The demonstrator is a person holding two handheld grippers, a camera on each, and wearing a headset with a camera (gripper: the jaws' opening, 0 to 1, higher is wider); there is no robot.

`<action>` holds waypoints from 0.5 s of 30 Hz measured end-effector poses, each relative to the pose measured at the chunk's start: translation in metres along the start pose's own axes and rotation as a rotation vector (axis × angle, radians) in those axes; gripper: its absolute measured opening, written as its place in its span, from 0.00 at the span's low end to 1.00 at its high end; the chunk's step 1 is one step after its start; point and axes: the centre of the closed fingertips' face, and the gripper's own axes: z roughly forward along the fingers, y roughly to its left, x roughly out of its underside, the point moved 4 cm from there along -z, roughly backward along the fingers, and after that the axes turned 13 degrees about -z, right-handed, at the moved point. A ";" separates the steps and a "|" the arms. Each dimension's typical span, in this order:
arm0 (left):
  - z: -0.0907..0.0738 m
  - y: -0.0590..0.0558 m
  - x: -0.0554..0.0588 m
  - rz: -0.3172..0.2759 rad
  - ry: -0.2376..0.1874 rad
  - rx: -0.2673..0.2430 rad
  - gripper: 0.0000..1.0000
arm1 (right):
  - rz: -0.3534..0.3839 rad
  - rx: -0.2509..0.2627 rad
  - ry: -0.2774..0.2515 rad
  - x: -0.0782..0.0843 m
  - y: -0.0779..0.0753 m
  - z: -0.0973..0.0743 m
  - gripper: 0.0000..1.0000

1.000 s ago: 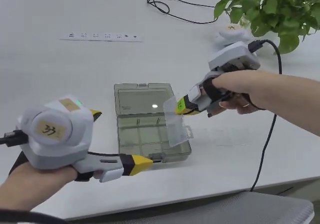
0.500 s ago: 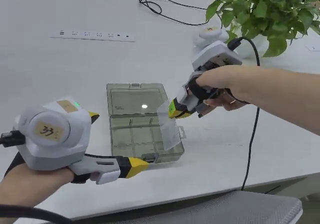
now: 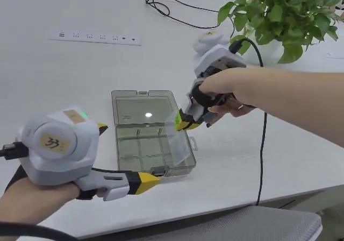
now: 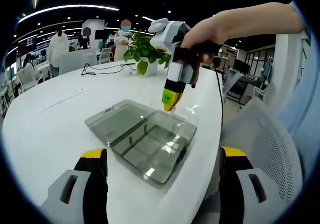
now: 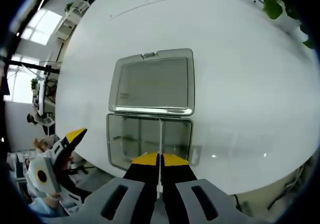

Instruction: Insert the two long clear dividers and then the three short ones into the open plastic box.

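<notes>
Head view: on the white table (image 3: 64,79), the open plastic box (image 3: 141,147) sits lower centre. Left gripper (image 4: 162,156) hangs wide, empty. Right gripper (image 3: 181,123) pinches a clear divider (image 3: 181,144) above the box's right end; keep it upright, square to the walls, lower gently.

The right gripper (image 3: 182,123) has come down slightly, bringing the clear divider (image 3: 180,142) lower over the right end of the open plastic box (image 3: 134,166), nearer its front wall.
</notes>
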 end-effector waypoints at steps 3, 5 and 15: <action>-0.001 0.002 0.001 -0.007 -0.001 -0.001 0.94 | 0.003 0.004 0.013 0.000 -0.002 0.002 0.02; -0.001 0.003 0.002 -0.004 0.001 -0.005 0.94 | -0.002 0.004 0.012 -0.002 -0.002 0.004 0.02; 0.002 0.004 0.005 -0.016 0.007 -0.003 0.94 | -0.015 0.008 0.026 0.007 0.010 0.006 0.02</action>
